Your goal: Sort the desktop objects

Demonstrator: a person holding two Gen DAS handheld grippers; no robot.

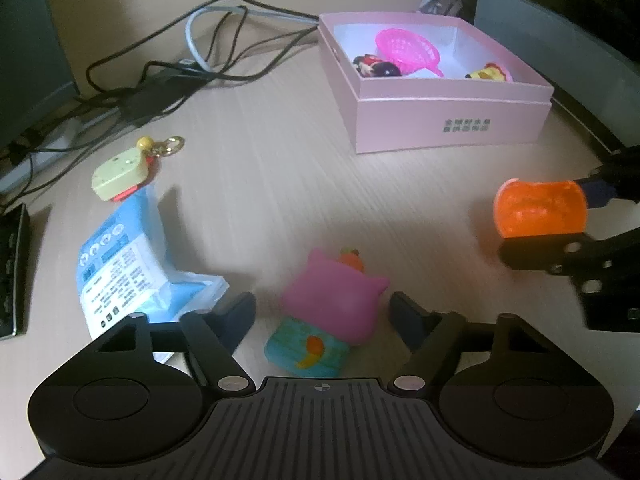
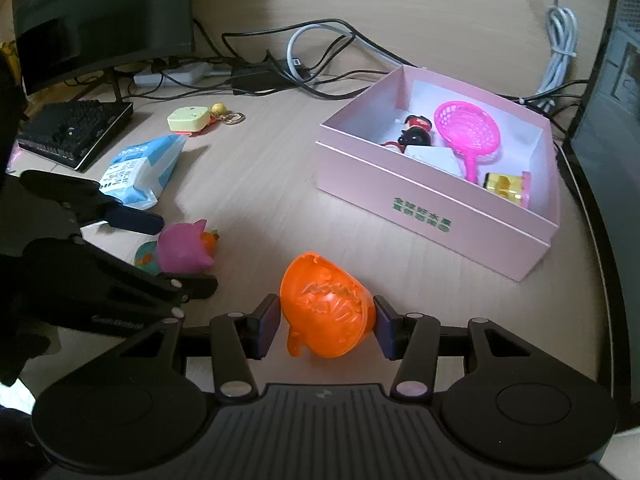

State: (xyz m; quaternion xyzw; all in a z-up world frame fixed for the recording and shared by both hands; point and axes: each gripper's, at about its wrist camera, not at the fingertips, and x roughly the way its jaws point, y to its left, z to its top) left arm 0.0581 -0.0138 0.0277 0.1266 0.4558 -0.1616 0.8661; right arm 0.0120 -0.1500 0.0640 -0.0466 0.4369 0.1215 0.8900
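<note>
The right gripper (image 2: 326,322) is clamped on the orange toy (image 2: 326,308), so carry it level over the pink box (image 2: 432,216) before letting go. The left gripper (image 1: 322,312) straddles the pink toy (image 1: 334,304) on the desk (image 1: 260,184), pads not touching; centre it before squeezing.

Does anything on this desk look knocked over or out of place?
Yes. The pink pig toy lies tipped on its side on the desk, between the left tool's fingers, and the blue pouch is slumped and creased. The right tool grips an orange toy shell.
</note>
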